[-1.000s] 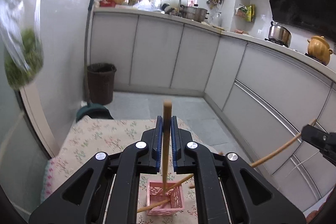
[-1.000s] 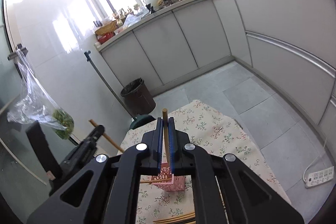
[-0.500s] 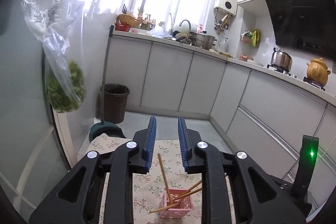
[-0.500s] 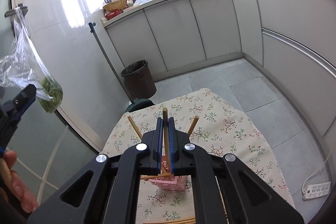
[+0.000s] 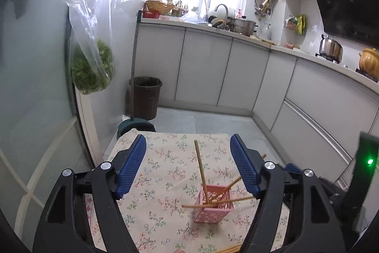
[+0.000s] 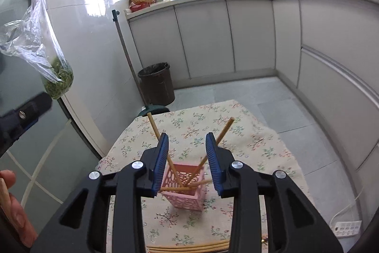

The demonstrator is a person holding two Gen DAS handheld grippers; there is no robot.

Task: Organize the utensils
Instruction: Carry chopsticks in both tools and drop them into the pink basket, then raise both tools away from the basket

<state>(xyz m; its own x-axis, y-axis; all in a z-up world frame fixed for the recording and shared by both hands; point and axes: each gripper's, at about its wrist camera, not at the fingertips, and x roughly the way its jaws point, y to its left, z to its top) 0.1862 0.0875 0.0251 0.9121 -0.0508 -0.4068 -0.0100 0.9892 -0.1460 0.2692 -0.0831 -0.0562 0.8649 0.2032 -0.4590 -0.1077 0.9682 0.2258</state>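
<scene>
A pink lattice basket (image 5: 213, 206) stands on the floral tablecloth (image 5: 165, 165) and holds several wooden chopsticks (image 5: 200, 167) that lean outward. It also shows in the right wrist view (image 6: 187, 186) with chopsticks (image 6: 225, 132) sticking up. My left gripper (image 5: 189, 163) is open and empty, above and in front of the basket. My right gripper (image 6: 187, 155) is open and empty, just above the basket. More chopsticks (image 6: 189, 248) lie flat on the cloth at the near edge, and show in the left wrist view (image 5: 227, 248).
The small table's far edge (image 6: 189, 108) drops to a tiled floor. A dark waste bin (image 6: 157, 83) and a mop pole (image 6: 125, 51) stand beyond it. A plastic bag of greens (image 5: 91, 68) hangs at left. Grey cabinets (image 5: 203, 72) line the back and right.
My left gripper let go of its chopstick into the basket, opened wide and drew back. My right gripper opened and released its chopstick into the basket.
</scene>
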